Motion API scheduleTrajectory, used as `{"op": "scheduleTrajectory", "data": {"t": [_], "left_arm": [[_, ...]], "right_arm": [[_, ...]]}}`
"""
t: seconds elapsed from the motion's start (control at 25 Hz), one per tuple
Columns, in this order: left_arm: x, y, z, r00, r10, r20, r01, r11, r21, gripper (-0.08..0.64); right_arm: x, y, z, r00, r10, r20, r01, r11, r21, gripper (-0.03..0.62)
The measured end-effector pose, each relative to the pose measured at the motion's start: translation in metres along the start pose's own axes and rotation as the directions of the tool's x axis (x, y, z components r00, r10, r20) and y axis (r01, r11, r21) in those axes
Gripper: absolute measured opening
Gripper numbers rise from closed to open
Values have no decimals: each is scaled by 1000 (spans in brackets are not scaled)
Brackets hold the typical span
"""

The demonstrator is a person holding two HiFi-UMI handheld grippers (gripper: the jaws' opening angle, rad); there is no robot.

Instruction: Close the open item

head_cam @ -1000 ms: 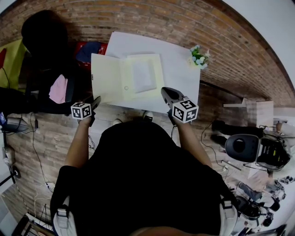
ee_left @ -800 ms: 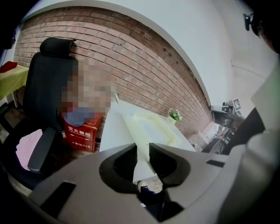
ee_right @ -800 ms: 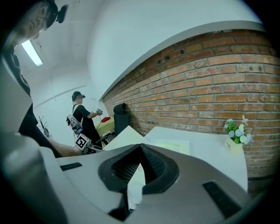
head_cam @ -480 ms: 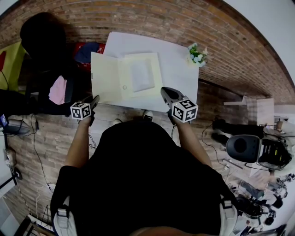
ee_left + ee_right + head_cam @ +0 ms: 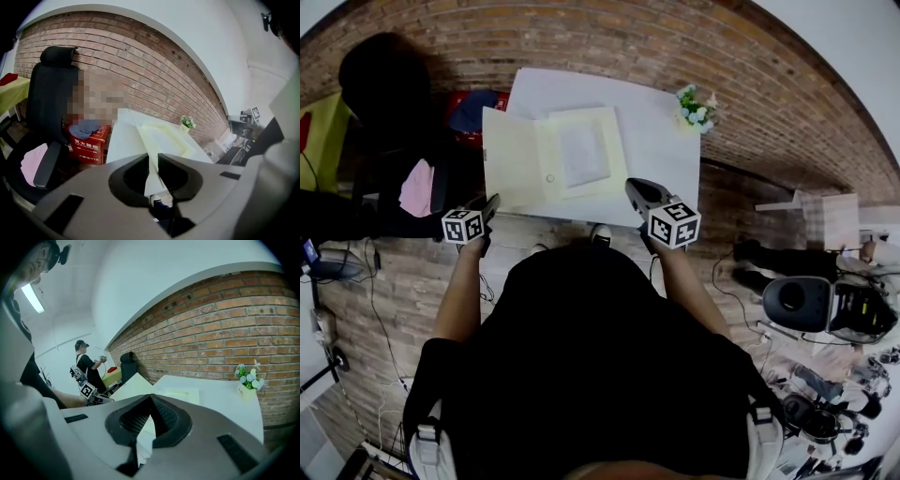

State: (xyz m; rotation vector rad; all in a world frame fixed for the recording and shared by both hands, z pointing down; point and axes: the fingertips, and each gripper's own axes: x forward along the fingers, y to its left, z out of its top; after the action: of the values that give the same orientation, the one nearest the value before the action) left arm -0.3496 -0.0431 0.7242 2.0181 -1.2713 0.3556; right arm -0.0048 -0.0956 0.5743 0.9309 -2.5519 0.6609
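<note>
A pale yellow folder (image 5: 520, 164) lies open on the white table (image 5: 661, 141), its left flap spread flat and a sheet of paper (image 5: 583, 155) on its right half. My left gripper (image 5: 493, 203) is at the flap's near left corner. Its jaws are closing, and in the left gripper view the folder's (image 5: 164, 136) thin edge runs through the narrow gap between them (image 5: 153, 157); the pads stand apart from it. My right gripper (image 5: 636, 187) hovers at the table's front edge, by the folder's near right corner. In the right gripper view its jaws (image 5: 151, 397) are shut on nothing.
A small pot of flowers (image 5: 694, 106) stands at the table's far right corner. A black office chair (image 5: 384, 103) and a red box (image 5: 473, 103) stand left of the table, against the brick wall. Another person (image 5: 86, 364) stands far off.
Both grippers stay by the table's front edge. The folder lies open as before; the whole view has only drifted slightly.
</note>
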Motion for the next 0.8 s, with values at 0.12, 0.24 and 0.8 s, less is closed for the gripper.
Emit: {"op": "scheduleTrajectory", "data": {"t": [0.12,0.24,0.8], "left_arm": [[-1,-3,3,1000,5,2,-5,1000,11,64],[-2,-6,5,1000,8,7,-8,1000,19,63],[5,-28,18,999,23,23,-25,998,51,61]], "right_arm": [[-5,0,-1,1000,-1,3,1,1000,2,20],[-8,-1,-5,1000,-2,5,2,1000,6,20],[-21,-23,-8,1000,6,4,-6,1000,9,20]]}}
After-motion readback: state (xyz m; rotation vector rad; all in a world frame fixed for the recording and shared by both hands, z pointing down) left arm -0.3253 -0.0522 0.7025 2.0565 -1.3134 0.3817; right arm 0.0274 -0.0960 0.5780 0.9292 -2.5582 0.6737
